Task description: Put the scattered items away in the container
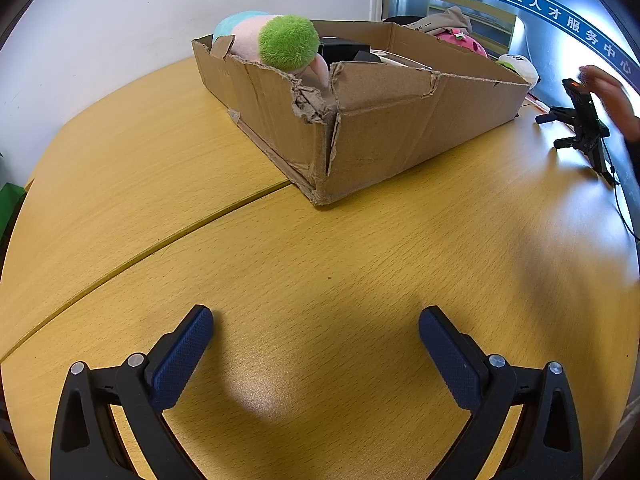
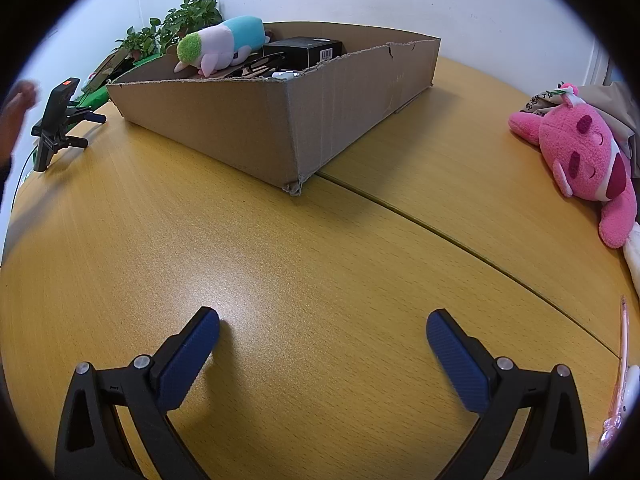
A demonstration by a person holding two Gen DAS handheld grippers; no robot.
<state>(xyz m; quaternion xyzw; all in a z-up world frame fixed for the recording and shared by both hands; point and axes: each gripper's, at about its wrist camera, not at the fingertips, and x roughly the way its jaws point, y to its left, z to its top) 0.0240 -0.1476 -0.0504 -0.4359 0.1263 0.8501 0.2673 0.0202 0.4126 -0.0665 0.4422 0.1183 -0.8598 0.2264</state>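
The pink plush toy (image 2: pixel 588 160) lies at the right edge of the right wrist view, well apart from the cardboard box (image 2: pixel 280 120) at upper centre. It looks soft and light; its plump middle should squeeze safely. Its long axis runs from upper left to lower right, face up. Both the right gripper (image 2: pixel 322 342) and left gripper (image 1: pixel 316 334) are spread wide over the table (image 2: pixel 320 260), grasping nothing.

Wood table (image 2: pixel 320 264), phone on tripod (image 2: pixel 56 120), potted plants (image 2: pixel 176 24), blue wall sign (image 1: pixel 560 16)
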